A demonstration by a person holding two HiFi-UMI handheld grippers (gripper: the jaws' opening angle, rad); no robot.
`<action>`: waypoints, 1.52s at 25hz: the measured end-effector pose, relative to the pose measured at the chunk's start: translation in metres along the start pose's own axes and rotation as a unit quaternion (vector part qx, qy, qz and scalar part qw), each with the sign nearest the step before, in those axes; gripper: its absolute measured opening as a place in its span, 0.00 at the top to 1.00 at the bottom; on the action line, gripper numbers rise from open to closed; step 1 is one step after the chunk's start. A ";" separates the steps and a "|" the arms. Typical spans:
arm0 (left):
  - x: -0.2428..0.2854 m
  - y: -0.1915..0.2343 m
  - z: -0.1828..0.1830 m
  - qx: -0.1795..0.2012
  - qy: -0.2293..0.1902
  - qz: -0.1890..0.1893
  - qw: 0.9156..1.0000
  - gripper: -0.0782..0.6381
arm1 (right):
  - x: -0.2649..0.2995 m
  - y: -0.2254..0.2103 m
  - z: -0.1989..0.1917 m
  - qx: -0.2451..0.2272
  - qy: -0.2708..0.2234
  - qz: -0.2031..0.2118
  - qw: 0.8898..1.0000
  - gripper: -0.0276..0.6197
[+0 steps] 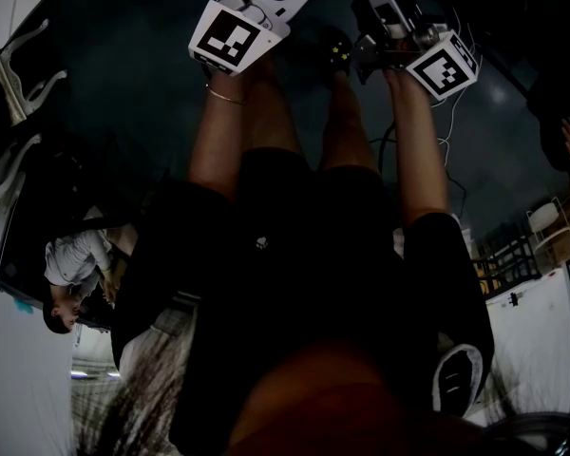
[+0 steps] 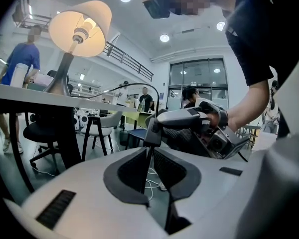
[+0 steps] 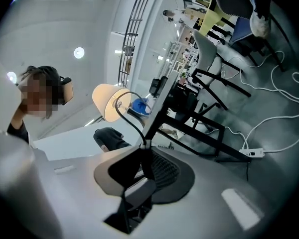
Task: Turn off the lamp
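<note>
Beside the white-topped desk [image 2: 20,90], the cream-shaded table lamp [image 2: 82,24] stands on its surface and is lit, at the upper left of my left gripper view. I have both tools low on its thin black power cord [image 2: 147,170]. The left gripper [image 2: 150,150] is clamped on the cord, and the right gripper [image 3: 143,147] is clenched on it just above.

Glowing cream lamp [image 2: 82,25], black cord [image 2: 147,167], grey floor [image 3: 284,114].
</note>
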State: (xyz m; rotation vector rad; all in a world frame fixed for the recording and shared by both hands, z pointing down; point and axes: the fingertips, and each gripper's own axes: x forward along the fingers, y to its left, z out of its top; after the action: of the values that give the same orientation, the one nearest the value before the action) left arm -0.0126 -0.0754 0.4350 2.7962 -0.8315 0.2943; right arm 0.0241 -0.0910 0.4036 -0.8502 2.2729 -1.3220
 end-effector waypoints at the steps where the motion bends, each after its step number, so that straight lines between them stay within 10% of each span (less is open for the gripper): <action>1: 0.000 0.000 0.000 0.002 0.001 0.001 1.000 0.83 | 0.000 -0.001 0.000 0.001 0.000 0.000 1.000 0.86; 38: 0.002 -0.017 -0.013 0.026 0.056 -0.015 0.998 0.86 | 0.002 -0.011 -0.003 -0.027 0.027 -0.024 0.999 0.83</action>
State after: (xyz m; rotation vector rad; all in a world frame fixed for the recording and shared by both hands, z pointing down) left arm -0.0029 -0.0595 0.4452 2.8059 -0.7656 0.4695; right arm 0.0246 -0.0946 0.4142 -0.9021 2.3542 -1.3244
